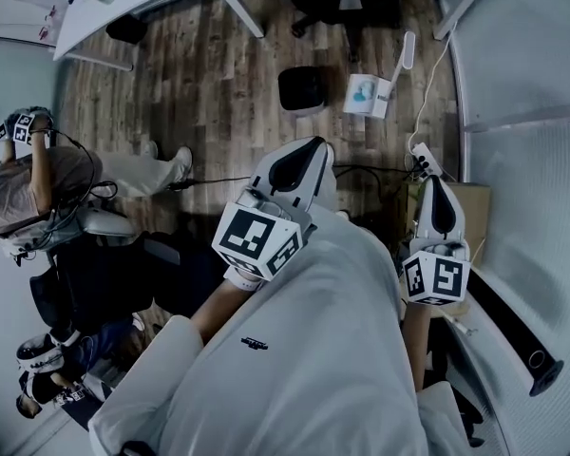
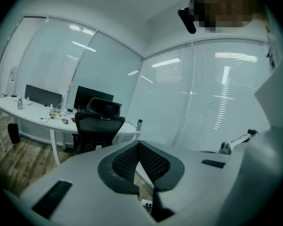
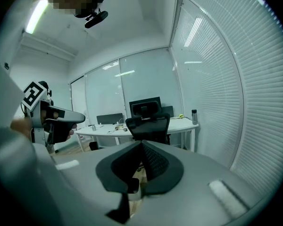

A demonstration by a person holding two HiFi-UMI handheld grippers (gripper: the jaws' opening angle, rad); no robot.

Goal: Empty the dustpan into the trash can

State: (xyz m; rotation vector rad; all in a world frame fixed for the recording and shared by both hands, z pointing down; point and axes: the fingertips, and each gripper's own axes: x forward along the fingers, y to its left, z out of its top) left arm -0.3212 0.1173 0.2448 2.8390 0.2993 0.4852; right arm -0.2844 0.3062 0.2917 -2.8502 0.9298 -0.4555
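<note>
In the head view a black trash can (image 1: pixel 301 90) stands on the wooden floor ahead of me. Just right of it is a white dustpan-like thing (image 1: pixel 369 95) with a long white handle (image 1: pixel 405 53). My left gripper (image 1: pixel 313 148) is held out in front of my body, short of the can, jaws shut with nothing between them. My right gripper (image 1: pixel 435 182) hangs further right, also shut and empty. The left gripper view (image 2: pixel 139 147) and the right gripper view (image 3: pixel 142 147) both show the black pads pressed together, aimed across the office.
Another person sits at the left holding grippers (image 1: pixel 19 126), also seen in the right gripper view (image 3: pixel 52 119). A white desk (image 1: pixel 123 3) and a black office chair (image 1: pixel 347 3) lie beyond. A power strip (image 1: pixel 425 162) with cables and a cardboard box (image 1: pixel 470 207) are on my right by the blinds.
</note>
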